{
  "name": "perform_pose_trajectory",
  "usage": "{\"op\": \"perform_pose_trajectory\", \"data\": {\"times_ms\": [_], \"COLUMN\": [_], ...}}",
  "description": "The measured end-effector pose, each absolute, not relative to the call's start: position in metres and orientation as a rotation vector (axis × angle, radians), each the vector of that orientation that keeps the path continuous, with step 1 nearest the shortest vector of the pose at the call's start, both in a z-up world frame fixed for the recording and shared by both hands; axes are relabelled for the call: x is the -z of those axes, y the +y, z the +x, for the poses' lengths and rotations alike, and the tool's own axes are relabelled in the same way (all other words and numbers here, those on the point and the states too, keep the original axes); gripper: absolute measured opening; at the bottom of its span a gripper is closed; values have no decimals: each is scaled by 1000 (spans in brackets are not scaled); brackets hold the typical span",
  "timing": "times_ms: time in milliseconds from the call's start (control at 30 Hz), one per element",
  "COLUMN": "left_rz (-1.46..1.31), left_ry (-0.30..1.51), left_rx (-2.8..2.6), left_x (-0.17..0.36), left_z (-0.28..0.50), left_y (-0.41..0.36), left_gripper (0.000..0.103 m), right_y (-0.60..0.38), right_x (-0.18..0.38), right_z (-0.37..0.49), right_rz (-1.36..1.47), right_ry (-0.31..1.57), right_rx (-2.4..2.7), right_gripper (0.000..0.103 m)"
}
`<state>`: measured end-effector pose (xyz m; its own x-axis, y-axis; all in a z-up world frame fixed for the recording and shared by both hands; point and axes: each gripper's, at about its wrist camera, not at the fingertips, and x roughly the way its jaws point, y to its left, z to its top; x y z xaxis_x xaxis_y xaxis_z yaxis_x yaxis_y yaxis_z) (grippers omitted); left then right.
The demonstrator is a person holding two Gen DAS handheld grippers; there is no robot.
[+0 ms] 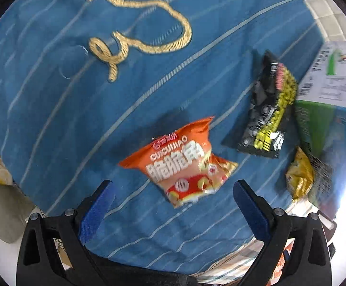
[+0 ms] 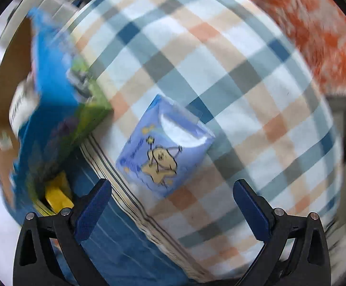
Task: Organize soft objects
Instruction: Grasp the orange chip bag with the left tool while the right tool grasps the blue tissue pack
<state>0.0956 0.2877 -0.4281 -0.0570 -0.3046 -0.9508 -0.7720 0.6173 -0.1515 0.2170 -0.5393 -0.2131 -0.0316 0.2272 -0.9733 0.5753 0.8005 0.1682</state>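
Both grippers, left and right, gaped empty; orange snack bag and tissue pack lay ungathered beside the box.

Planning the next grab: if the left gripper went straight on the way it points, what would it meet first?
Most likely the orange snack bag, which lies on the blue cloth just ahead of the open left gripper, roughly centred between its jaws. Depth is hard to judge through the fisheye.

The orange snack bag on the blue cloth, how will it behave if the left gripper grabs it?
The orange snack bag looks puffed and crinkled, so probably light and squashy, and its contents may crush. Its glossy film could slip between the open left gripper fingers.
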Motion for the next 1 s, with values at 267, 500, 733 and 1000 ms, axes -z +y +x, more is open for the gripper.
{"op": "perform_pose_trajectory", "data": {"times_ms": [267,500,733,1000], "left_rz": [-755,-340,-113,-138], "left_ry": [1677,1737,1770,1782], "left_rx": [-492,-332,-122,-70], "left_x": [452,450,452,464], "left_z": [115,117,92,91], "left_y": [260,183,99,46], "left_gripper": [69,59,59,67], "right_y": [-534,-518,-458,-418], "right_x": [258,280,267,269], "right_z": [244,246,229,191], "right_rz": [785,629,89,-119], "right_ry": [1623,1772,1834,1876], "right_rx": [399,366,39,-184], "right_gripper": [103,78,72,74]}}
